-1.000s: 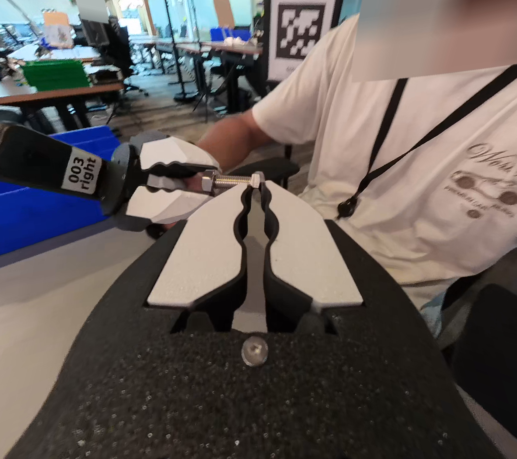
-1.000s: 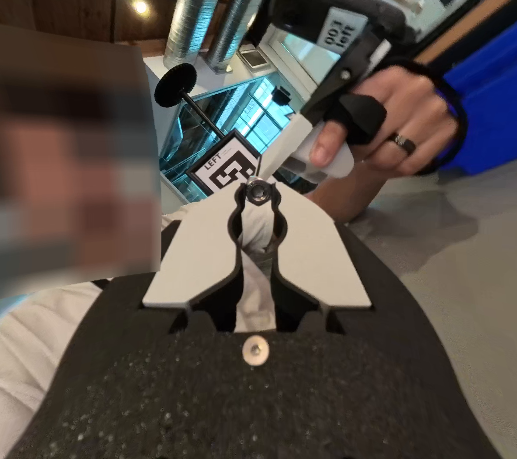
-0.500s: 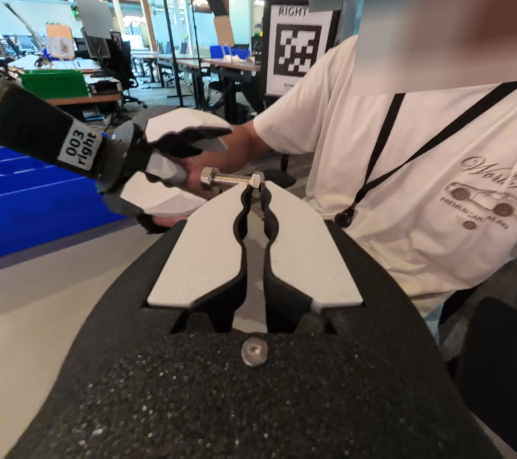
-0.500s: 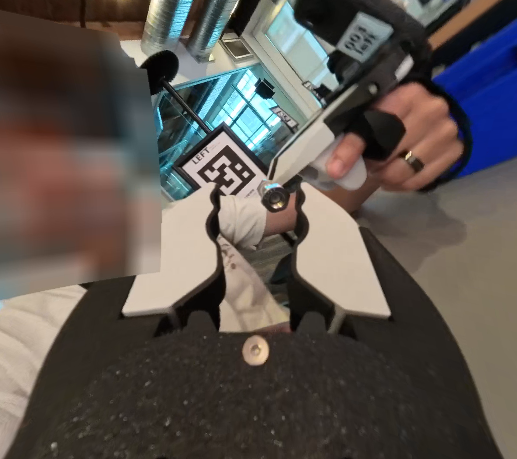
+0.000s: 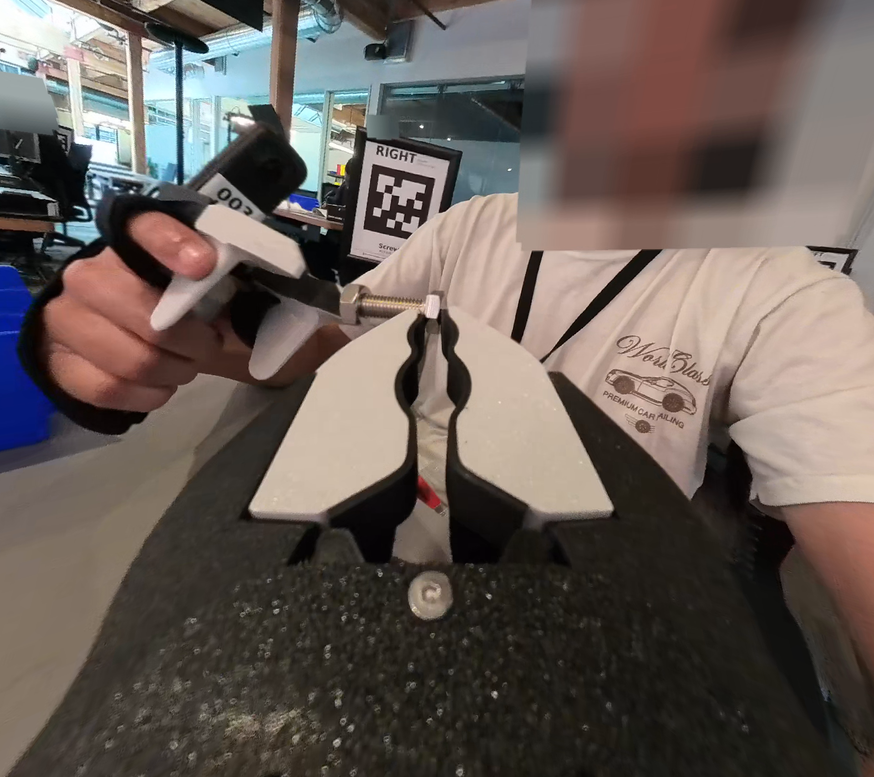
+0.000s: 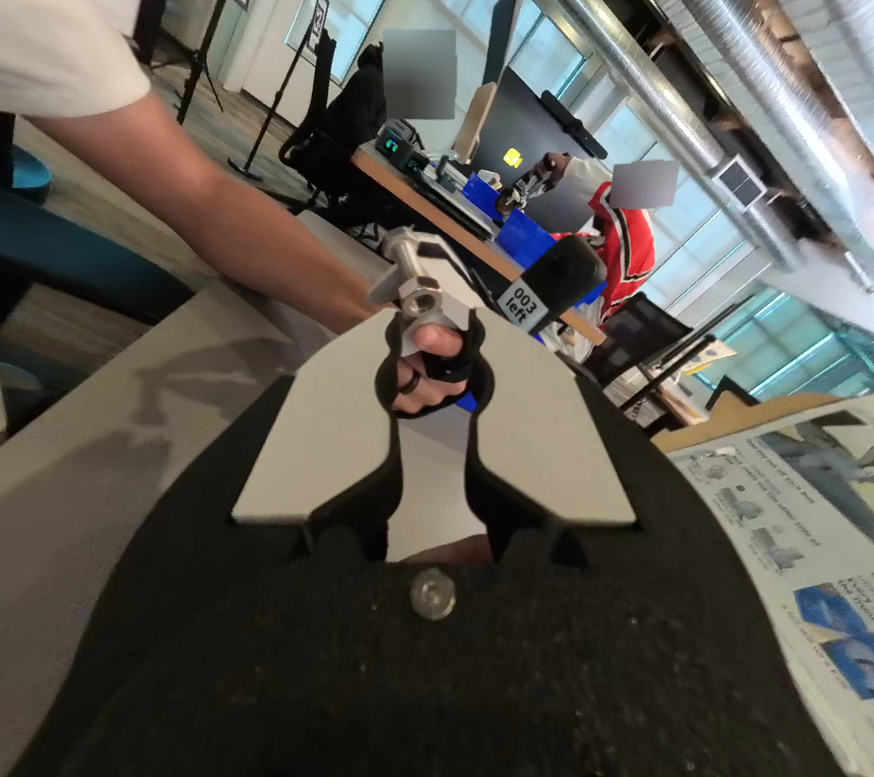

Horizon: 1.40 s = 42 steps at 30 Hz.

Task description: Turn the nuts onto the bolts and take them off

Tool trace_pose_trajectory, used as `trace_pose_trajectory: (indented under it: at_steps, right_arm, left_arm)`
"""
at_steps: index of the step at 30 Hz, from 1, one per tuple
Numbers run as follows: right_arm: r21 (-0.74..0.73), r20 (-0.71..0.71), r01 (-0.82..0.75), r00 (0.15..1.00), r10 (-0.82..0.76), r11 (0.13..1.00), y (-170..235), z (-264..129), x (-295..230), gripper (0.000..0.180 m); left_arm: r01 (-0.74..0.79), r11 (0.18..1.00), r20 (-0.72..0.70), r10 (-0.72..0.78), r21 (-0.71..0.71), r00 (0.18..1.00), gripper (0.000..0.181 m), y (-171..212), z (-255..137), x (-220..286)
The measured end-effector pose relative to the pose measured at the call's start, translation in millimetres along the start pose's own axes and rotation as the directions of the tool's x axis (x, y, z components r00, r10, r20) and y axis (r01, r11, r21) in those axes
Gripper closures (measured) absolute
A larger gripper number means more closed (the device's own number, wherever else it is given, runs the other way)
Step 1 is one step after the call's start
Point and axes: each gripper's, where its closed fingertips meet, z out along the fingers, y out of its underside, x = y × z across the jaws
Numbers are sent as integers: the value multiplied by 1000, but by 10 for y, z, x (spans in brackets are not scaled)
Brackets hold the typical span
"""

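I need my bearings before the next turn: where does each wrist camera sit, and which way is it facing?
Left wrist view: behind the left gripper, looking along its fingers at the person's shirt; the right hand shows at the left.
Right wrist view: behind the right gripper, tilted, looking across the table toward the desks; the left hand and forearm show.
Shared: the bolt and nut, seen from opposite ends.

Bolt [image 5: 388, 305] lies crosswise: head between left tips, nut [image 5: 351, 305] seemingly touching right tips.

1 bolt [image 5: 385, 306], 1 nut [image 5: 350, 305], 2 tongs: left tongs [image 5: 432, 321], right tongs [image 6: 432, 316].
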Motion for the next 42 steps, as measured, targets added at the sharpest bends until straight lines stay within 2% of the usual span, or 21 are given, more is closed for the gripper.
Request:
trace_pose_trajectory:
  at_steps: [7, 10, 12, 13, 15, 18, 20, 21, 22, 23, 24, 25, 27, 29, 32, 35, 39, 42]
  right_arm:
    - [27, 36, 11, 999, -12, 1000, -27, 94, -129, 161]
    - [53, 86, -123, 989, 118, 991, -50, 105, -155, 161]
    - [49, 181, -305, 939, 292, 951, -42, 108, -206, 161]
    - [33, 245, -409, 888, 390, 912, -34, 110, -246, 162]
    - [-26, 338, -620, 733, 590, 784, -21, 120, -274, 162]
    - [-165, 440, -843, 401, 804, 512, -22, 133, -300, 162]
    - [-197, 459, -895, 276, 845, 400, -42, 146, -294, 162]
    - [-199, 464, -896, 271, 843, 398, -54, 150, -307, 162]
    - [-158, 462, -878, 339, 820, 452, -69, 154, -310, 158]
    - [-86, 441, -844, 445, 780, 530, -84, 164, -297, 141]
    - [-10, 413, -796, 548, 727, 605, -114, 167, -274, 131]
    - [40, 385, -733, 639, 666, 680, -140, 163, -274, 131]
    - [59, 260, -524, 830, 494, 850, -65, 188, -290, 124]
    - [-3, 114, -256, 960, 254, 967, 91, 201, -276, 128]
    - [-53, 0, 15, 1000, -15, 998, 148, 179, -243, 135]
    - [-39, -36, 115, 993, -117, 993, 93, 167, -241, 148]
    - [11, -29, 86, 996, -86, 996, 15, 169, -232, 161]
    - [19, 33, -52, 998, 52, 998, 11, 172, -255, 162]
  left_arm:
    - [21, 1000, -5, -21, -21, 1000, 175, 66, 62, -32]
    - [16, 999, -7, -16, -43, 1000, 174, 84, 73, -9]
    - [12, 997, -1, -12, -81, 1000, 175, 125, 86, 6]
    - [12, 995, 0, -12, -101, 1000, 175, 151, 94, 16]
    - [9, 992, 8, -8, -123, 1000, 175, 179, 93, 27]
    - [4, 989, 24, -1, -146, 1000, 175, 201, 80, 37]
    - [-4, 989, 29, 8, -146, 1000, 175, 188, 76, 47]
    - [-5, 989, 29, 9, -146, 1000, 175, 184, 78, 52]
    - [-7, 988, 37, 13, -152, 999, 175, 193, 83, 41]
    - [-9, 988, 46, 16, -157, 999, 175, 202, 88, 26]
    - [-4, 987, 41, 11, -159, 999, 175, 213, 92, 28]
    - [-1, 988, 36, 6, -155, 999, 174, 217, 97, 31]
    - [3, 990, 26, 0, -140, 1000, 174, 208, 99, 38]
    - [4, 992, 17, -2, -123, 1000, 175, 182, 94, 50]
    - [4, 995, -2, -4, -99, 1000, 175, 143, 83, 84]
    - [8, 995, -5, -8, -104, 1000, 175, 152, 79, 94]
    - [19, 995, -9, -20, -98, 1000, 174, 162, 82, 90]
    - [15, 994, -6, -16, -109, 1000, 175, 168, 76, 94]
